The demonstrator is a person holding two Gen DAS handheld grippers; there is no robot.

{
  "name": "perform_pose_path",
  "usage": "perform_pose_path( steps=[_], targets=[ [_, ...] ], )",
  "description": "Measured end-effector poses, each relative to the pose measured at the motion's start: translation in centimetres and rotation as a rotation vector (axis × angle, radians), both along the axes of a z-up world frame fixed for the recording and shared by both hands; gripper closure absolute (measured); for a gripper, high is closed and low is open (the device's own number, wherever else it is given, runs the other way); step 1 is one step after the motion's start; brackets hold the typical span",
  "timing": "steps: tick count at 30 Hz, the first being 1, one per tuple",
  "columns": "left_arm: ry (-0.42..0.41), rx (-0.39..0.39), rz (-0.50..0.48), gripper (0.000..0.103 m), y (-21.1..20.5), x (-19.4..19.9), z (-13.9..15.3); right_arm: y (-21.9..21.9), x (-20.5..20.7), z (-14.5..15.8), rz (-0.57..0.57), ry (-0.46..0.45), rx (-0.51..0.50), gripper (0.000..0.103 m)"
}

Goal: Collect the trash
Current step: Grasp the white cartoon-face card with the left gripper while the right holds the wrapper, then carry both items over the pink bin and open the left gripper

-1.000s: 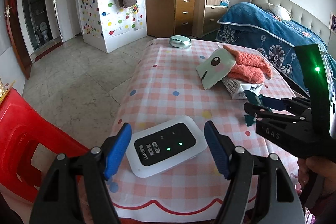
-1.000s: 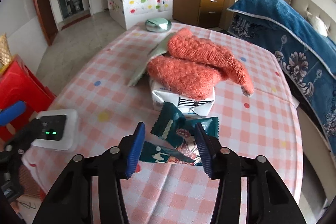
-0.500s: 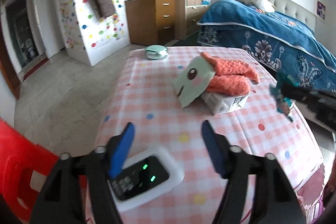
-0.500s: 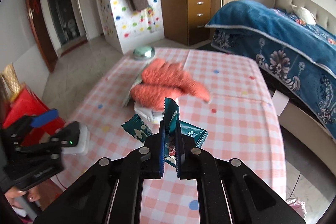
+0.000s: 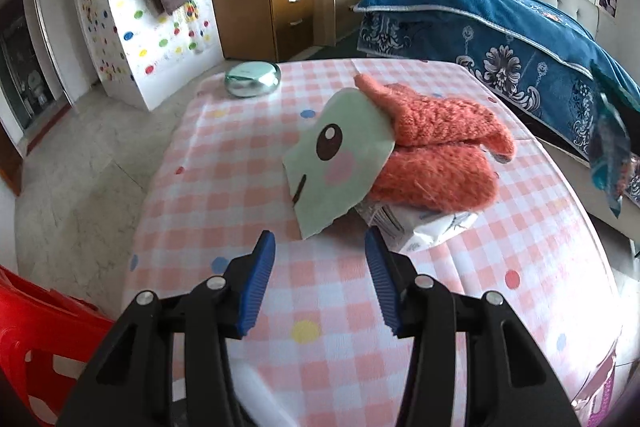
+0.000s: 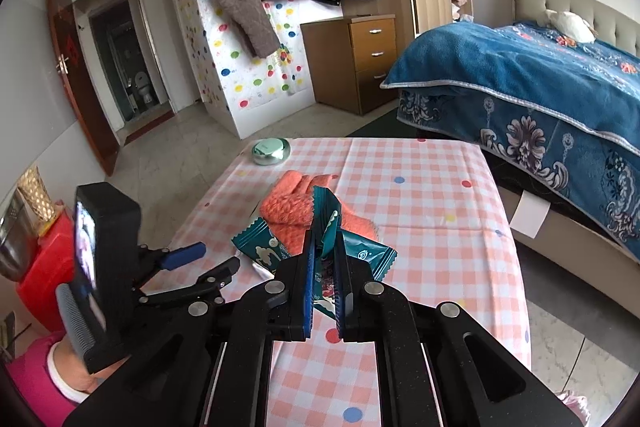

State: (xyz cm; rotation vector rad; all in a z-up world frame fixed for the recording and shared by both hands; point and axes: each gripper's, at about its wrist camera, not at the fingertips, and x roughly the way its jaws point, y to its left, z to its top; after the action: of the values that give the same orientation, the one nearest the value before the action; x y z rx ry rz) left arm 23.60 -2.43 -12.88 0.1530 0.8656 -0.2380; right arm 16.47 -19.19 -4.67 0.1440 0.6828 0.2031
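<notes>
My right gripper [image 6: 323, 245] is shut on a teal snack wrapper [image 6: 370, 251] and holds it above the pink checked table [image 6: 432, 203]. The same wrapper [image 5: 608, 147] hangs at the right edge of the left wrist view. My left gripper [image 5: 319, 247] hovers low over the table with its jaws closing and nothing between them. Just beyond its tips lies a pale green card with a cartoon face [image 5: 340, 159], leaning on orange knitted gloves [image 5: 436, 155] that rest on a white tissue pack [image 5: 420, 227]. In the right wrist view the left gripper [image 6: 208, 263] is at the left.
A round green tin [image 5: 252, 79] sits at the table's far end. A white device [image 5: 256, 387] is mostly hidden under my left gripper. A red stool [image 5: 32, 327] stands left of the table, a blue-covered bed [image 6: 520, 87] to the right, and a wooden drawer chest [image 6: 364, 59] behind.
The right gripper closed on the teal wrapper and lifted it off the table. The left gripper moved forward from over the white device toward the green card, its jaws narrowing.
</notes>
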Motion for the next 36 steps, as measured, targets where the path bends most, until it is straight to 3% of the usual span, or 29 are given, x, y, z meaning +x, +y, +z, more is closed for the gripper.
perform_pose_path(
  steps=[6,9,10,12,13,17,24,36],
  targets=[
    [0.024,-0.003,0.021,0.060,-0.2,1.5,-0.8,-0.7,0.1,-0.5,-0.006,0.015,0.017,0.095],
    [0.025,-0.010,0.034,0.076,-0.1,2.1,-1.0,-1.0,-0.3,-0.8,-0.008,0.026,0.023,0.095],
    [0.020,-0.015,0.033,0.087,-0.2,2.2,-1.0,-1.0,-0.5,-0.9,-0.009,0.027,0.024,0.095],
    [0.006,-0.021,0.030,0.100,-0.3,1.9,-0.8,-1.2,-1.3,-0.8,-0.014,0.029,0.031,0.095],
    [-0.008,-0.038,0.040,0.103,0.0,1.5,-0.4,-1.2,-1.3,-1.0,-0.015,0.029,0.032,0.095],
    [-0.047,-0.123,0.038,0.103,1.4,-1.1,1.7,-1.5,-3.2,-1.3,-0.021,0.034,0.045,0.095],
    [-0.073,-0.211,-0.079,0.103,1.9,-8.8,4.0,-1.5,-6.2,-2.6,-0.016,0.065,0.044,0.095],
    [-0.089,-0.224,-0.261,0.103,-2.7,-16.9,3.9,-3.0,-11.9,-4.8,-0.082,0.114,0.040,0.095]
  ],
)
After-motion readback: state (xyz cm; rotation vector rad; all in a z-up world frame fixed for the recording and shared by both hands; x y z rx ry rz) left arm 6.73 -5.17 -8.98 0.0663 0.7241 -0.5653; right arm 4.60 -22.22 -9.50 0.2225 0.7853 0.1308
